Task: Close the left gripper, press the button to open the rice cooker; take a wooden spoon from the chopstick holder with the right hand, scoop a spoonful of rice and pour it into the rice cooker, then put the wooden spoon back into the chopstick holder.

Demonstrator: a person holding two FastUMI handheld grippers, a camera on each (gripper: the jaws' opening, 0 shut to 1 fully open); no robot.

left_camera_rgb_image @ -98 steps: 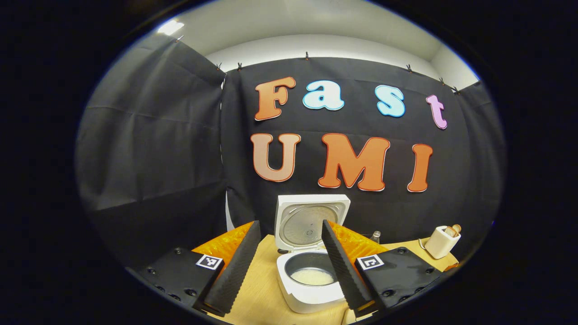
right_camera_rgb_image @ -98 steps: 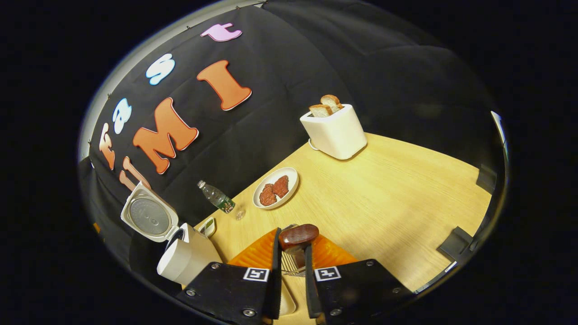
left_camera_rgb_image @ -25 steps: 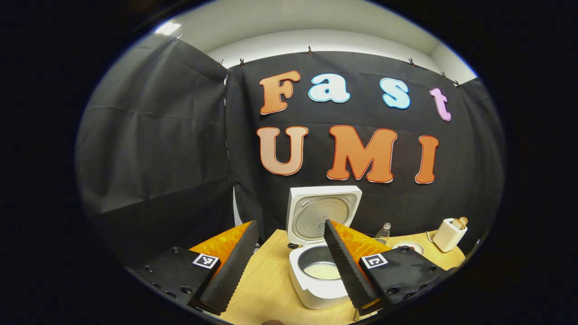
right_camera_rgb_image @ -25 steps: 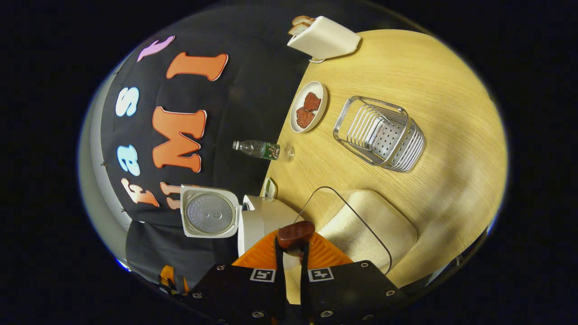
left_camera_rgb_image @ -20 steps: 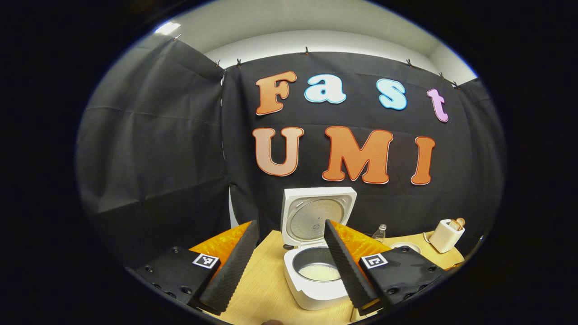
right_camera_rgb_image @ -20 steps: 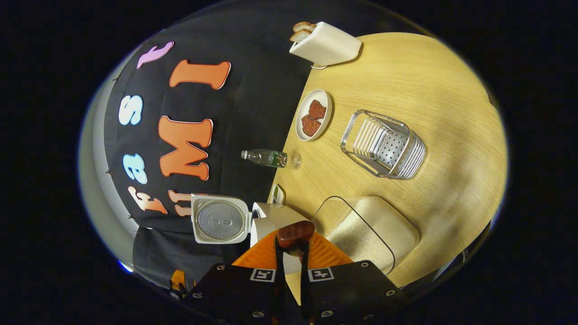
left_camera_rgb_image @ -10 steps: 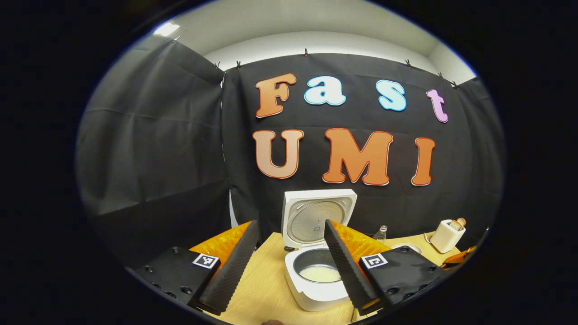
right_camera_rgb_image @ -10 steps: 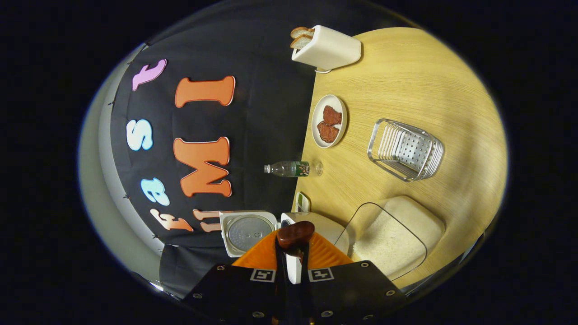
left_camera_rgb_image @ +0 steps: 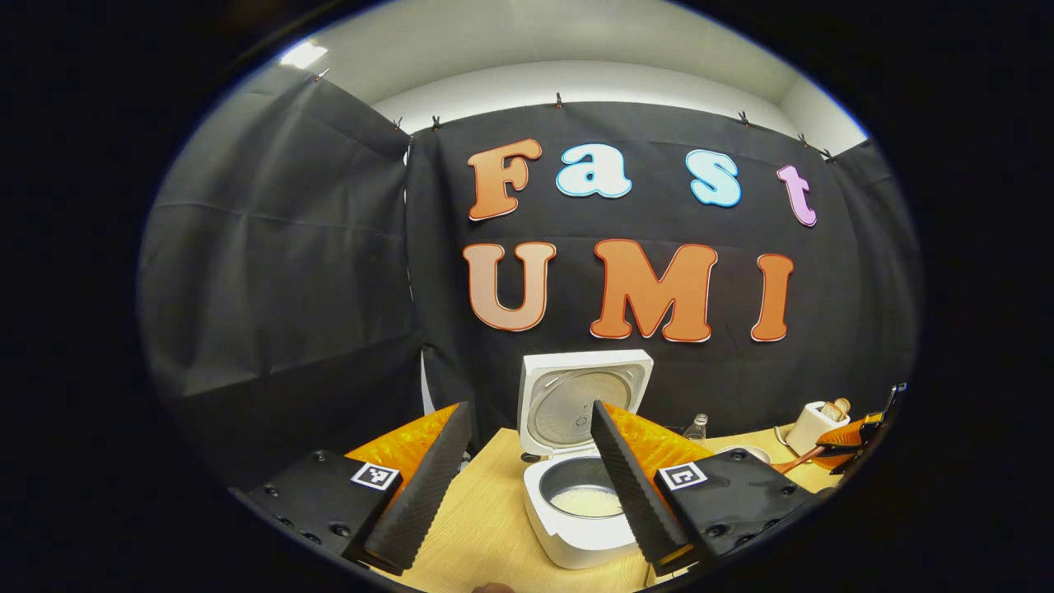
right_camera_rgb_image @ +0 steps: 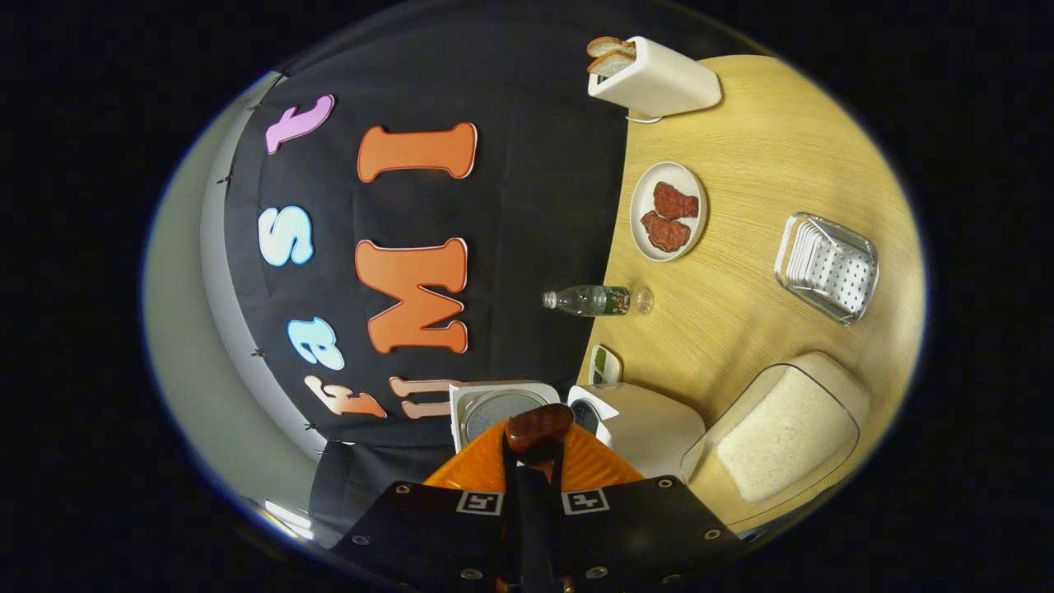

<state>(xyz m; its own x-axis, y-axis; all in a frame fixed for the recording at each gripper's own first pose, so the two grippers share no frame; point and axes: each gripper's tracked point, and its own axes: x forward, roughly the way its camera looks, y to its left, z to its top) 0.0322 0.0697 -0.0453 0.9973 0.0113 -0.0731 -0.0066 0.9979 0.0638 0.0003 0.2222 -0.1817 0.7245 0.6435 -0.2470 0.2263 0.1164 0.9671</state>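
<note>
Wooden spoon (right_camera_rgb_image: 539,430) is pinched by its handle between the pressed-together fingers of the right hand-held gripper (right_camera_rgb_image: 533,473), its dark end poking straight forward along the fingers, so its long axis runs with that gripper's own line. Directly beyond the spoon's end sits the rice cooker (right_camera_rgb_image: 638,424), lid (right_camera_rgb_image: 494,408) swung up, just ahead and close. In the left gripper view the same rice cooker (left_camera_rgb_image: 576,527) stands open on the counter (left_camera_rgb_image: 482,527) with rice in its pot (left_camera_rgb_image: 586,500), and the left hand-held gripper (left_camera_rgb_image: 519,486) hangs spread and empty before it. The right hand is nearer for pouring. Whether the spoon carries rice I cannot tell.
</note>
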